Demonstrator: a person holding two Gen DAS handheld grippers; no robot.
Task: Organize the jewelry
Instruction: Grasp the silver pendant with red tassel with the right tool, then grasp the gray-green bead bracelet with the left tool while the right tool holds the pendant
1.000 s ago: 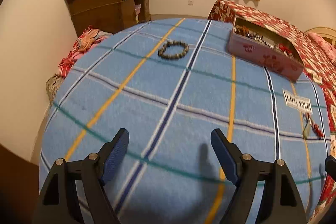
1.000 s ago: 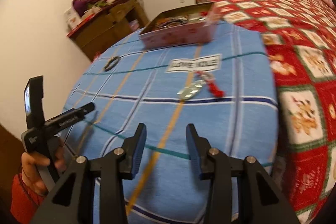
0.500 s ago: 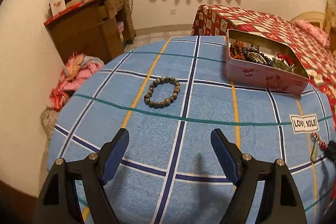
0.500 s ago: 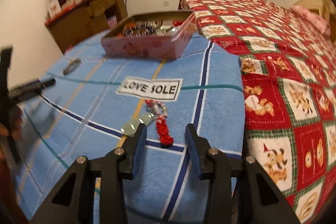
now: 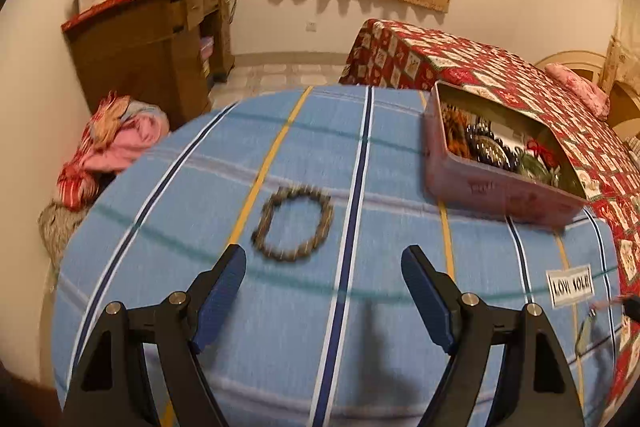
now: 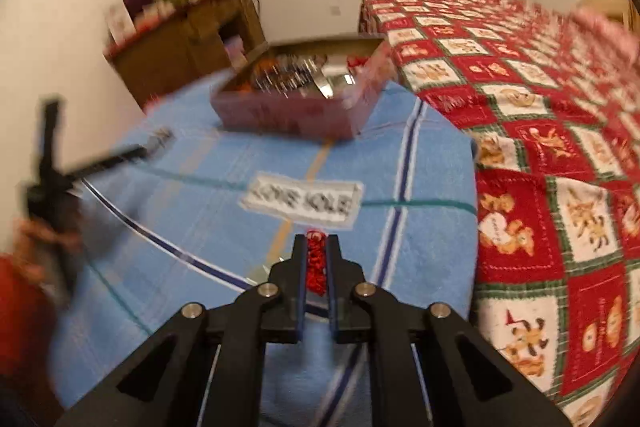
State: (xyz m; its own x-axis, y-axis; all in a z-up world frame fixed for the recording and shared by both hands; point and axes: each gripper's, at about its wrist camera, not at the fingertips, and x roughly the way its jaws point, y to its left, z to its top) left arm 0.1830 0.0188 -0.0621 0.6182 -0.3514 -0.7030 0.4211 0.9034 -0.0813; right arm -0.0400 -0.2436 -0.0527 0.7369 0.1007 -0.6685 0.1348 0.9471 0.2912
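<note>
A bracelet of dark beads [image 5: 294, 225] lies on the blue striped towel [image 5: 280, 327], just ahead of my left gripper [image 5: 324, 259]. That gripper's jaws stand wide and are closing slightly, with nothing between them. A pink tin [image 5: 500, 191] holding several pieces of jewelry stands to the right. In the right wrist view my right gripper [image 6: 316, 243] is closing on a red tassel charm [image 6: 316, 263], pads pressed against it, just short of the "LOVE SOLE" label [image 6: 304, 201]. The tin [image 6: 296, 115] sits beyond it. The charm's pale pendant [image 5: 584, 331] shows in the left wrist view.
A bed with a red patchwork quilt [image 6: 540, 147] borders the towel on the right. A wooden cabinet [image 5: 148, 47] piled with clothes stands at the back left. A heap of cloth [image 5: 108, 143] lies below it. A person's hand in a red sleeve [image 6: 24, 267] holds the left gripper.
My left gripper has moved toward the bead bracelet, now close ahead. My right gripper advanced over the red tassel charm and shut on it.
</note>
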